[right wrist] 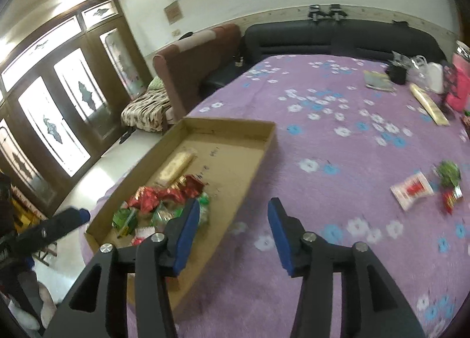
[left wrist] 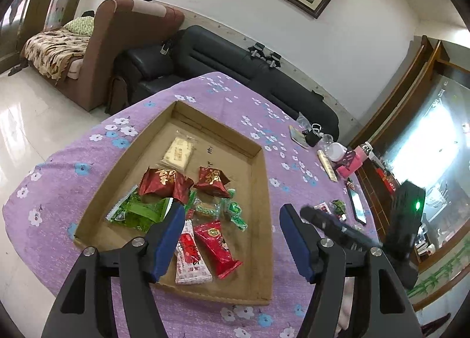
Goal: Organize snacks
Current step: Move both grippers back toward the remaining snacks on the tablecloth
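**Both claws empty above the snack tray**

The left gripper (left wrist: 232, 211) hangs over the near end of the shallow cardboard tray (left wrist: 260, 191), its blue pads spread wide with nothing between them. Just beyond and below its fingertips lie the gathered snacks: a red packet (left wrist: 217, 247) and a white-and-red packet (left wrist: 191, 261) side by side at the near end, a green packet (left wrist: 138, 211) partly hidden behind the left pad, small green-wrapped candies (left wrist: 235, 211), two dark red foil packets (left wrist: 164, 183) farther in, and a pale yellow biscuit pack (left wrist: 179, 153) lying alone towards the far end.

The right gripper (right wrist: 232, 211) hovers to the right of the tray, over the purple flowered tablecloth (right wrist: 323, 144), its jaws parted and empty; no earlier view tells more. Well off to its right, three loose snacks sit on the cloth: a white-and-red packet (right wrist: 412, 189), a green-wrapped candy (right wrist: 449, 173) and a small red piece (right wrist: 451, 200), blurred. Only bare cloth lies between them and the claw.

At the far right edge of the table stand a pink object (right wrist: 459, 85), a white container (right wrist: 434, 76), a small black cup (right wrist: 396, 73) and a long pale yellow box (right wrist: 429, 104). A black sofa (right wrist: 337, 35) runs behind the table.
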A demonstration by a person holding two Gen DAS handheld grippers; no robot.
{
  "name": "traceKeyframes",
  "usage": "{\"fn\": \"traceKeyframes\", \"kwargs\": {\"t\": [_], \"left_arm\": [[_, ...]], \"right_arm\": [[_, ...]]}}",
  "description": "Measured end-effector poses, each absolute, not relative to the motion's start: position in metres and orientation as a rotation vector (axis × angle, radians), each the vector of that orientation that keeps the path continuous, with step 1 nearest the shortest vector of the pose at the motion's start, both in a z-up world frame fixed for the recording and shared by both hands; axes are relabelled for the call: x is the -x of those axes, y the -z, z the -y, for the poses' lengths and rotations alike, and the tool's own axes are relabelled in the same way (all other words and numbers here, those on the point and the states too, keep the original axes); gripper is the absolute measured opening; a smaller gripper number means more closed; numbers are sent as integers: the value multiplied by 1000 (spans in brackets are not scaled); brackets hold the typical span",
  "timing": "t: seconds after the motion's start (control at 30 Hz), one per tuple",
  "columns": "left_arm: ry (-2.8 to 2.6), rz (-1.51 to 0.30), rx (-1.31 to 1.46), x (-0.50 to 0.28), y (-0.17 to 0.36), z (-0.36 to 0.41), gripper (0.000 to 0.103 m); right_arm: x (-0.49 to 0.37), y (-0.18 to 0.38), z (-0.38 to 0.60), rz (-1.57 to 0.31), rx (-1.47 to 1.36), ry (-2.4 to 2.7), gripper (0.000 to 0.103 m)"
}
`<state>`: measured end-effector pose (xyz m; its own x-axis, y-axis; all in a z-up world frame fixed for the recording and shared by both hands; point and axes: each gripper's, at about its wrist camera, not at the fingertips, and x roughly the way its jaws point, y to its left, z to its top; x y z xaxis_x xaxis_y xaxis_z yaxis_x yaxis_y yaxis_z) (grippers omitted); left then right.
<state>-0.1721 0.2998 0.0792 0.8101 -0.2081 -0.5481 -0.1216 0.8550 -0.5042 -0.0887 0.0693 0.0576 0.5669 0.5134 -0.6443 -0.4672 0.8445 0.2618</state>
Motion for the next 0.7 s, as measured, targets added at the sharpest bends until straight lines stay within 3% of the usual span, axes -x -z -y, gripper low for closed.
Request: {"fn": "traceKeyframes", "kwargs": {"t": [0.27, 0.43, 0.7], "left_arm": [[74, -616, 543, 181, -85, -286, 73], [-21, -550, 490, 195, -101, -268, 102], [51, -503, 441, 212, -121, -244, 102]], "right_arm": [[106, -41, -43, -821, -120, -504, 48], [126, -48, -29, -790, -113, -482, 48], [149, -65, 8, -729, -137, -419, 51]]}}
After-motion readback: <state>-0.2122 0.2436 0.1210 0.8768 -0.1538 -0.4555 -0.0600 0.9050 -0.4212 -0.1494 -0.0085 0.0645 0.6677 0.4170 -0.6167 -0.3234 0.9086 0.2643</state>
